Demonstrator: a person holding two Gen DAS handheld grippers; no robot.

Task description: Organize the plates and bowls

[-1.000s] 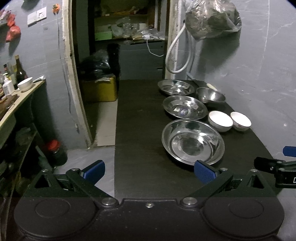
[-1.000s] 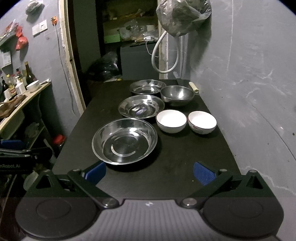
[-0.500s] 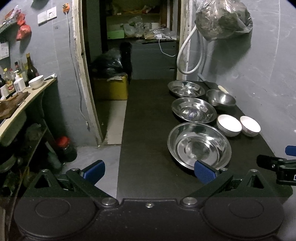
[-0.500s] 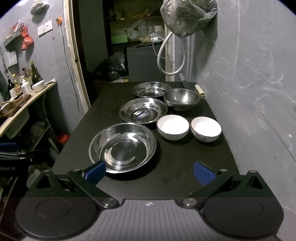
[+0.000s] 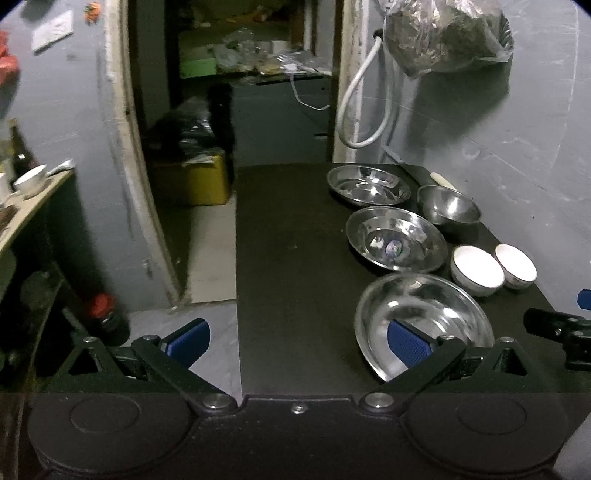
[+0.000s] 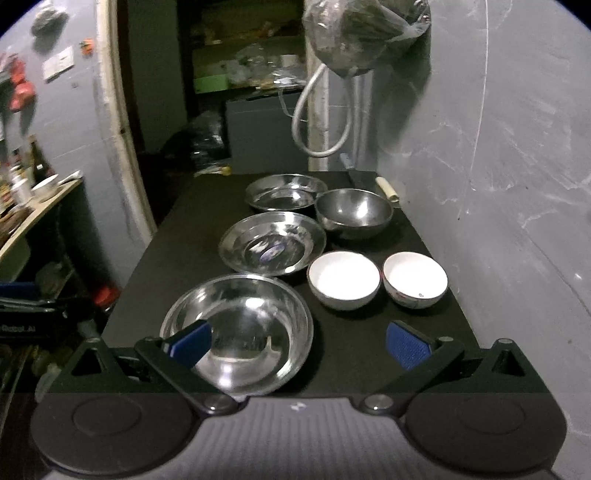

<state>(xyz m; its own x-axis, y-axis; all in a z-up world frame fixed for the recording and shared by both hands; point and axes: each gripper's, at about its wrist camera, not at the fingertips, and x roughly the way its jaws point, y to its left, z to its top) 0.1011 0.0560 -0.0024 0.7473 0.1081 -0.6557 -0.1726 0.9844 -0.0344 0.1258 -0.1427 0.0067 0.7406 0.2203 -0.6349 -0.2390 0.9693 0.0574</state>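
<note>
grey walls and a dark doorway point(image 5: 207, 110) back the black table point(image 5: 295, 258) in the left wrist view, where the left gripper point(image 5: 297, 338) gapes empty, its right pad over the nearest steel plate point(image 5: 424, 314). in the right wrist view the right gripper point(image 6: 297, 345) is spread wide and empty above the near edge, that plate point(image 6: 240, 328) under its left finger, two white bowls point(image 6: 343, 278) just beyond, two more steel plates point(image 6: 273, 247) and a steel bowl point(image 6: 352, 212) behind, nothing between.

The left wrist view looks forward from low at the near edge of the black table point(image 5: 295, 258), set toward its left side so the floor and doorway point(image 5: 207, 147) fill the left half. The right wrist view looks the same way from the near edge but further right, close to the grey wall point(image 6: 498, 166). Both share the row of steel plates, nearest one point(image 5: 424, 317) point(image 6: 240, 328), the white bowls point(image 5: 478, 269) point(image 6: 343, 278) and the hanging bag point(image 5: 443, 33) point(image 6: 362, 33).
</note>
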